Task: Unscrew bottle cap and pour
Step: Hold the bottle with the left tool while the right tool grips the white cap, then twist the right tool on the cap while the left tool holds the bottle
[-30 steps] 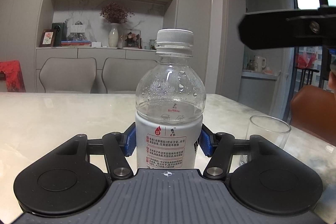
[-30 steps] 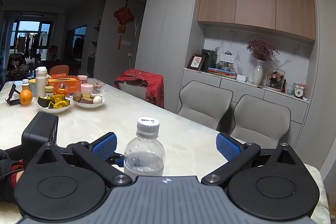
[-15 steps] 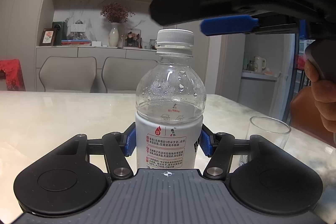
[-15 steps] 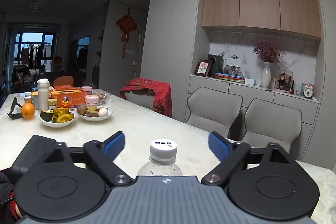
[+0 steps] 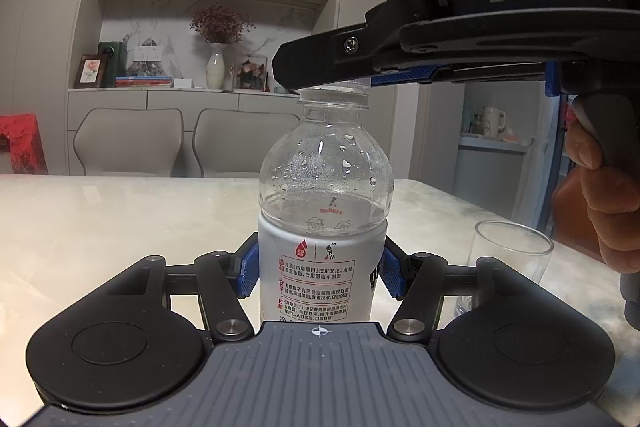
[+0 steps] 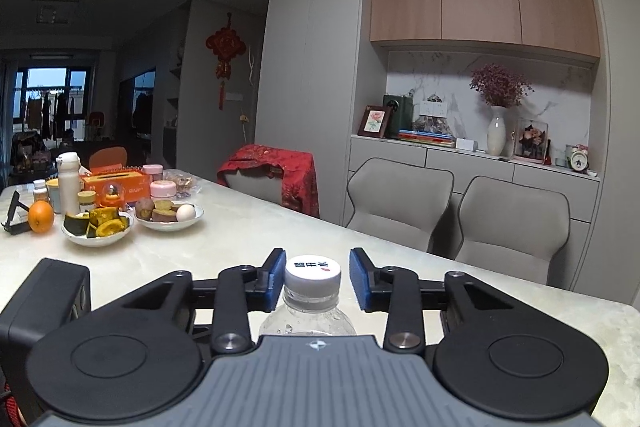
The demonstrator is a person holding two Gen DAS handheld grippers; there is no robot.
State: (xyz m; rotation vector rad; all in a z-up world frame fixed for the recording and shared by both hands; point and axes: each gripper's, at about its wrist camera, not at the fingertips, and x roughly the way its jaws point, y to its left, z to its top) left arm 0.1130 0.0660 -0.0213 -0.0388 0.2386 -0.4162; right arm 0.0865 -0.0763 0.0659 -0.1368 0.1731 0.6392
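Note:
A clear water bottle [image 5: 325, 187] with a white label stands upright on the marble table [image 5: 100, 219]. My left gripper [image 5: 316, 269] is shut on its labelled body. My right gripper [image 6: 316, 281] is level with the white cap [image 6: 313, 274], one blue pad on each side with a small gap on both sides, so it is open around the cap. In the left wrist view the right gripper [image 5: 332, 83] hides most of the cap. An empty clear glass [image 5: 508, 259] stands to the right of the bottle.
Two bowls of food [image 6: 98, 229], an orange [image 6: 41, 217], a tissue box [image 6: 116, 183] and jars stand at the table's far left end. Grey chairs [image 6: 398, 195] line the far side. A hand [image 5: 600, 195] holds the right gripper's handle.
My right gripper has come down from above the bottle to cap height and its jaws have narrowed around the cap. The left gripper and bottle have not moved.

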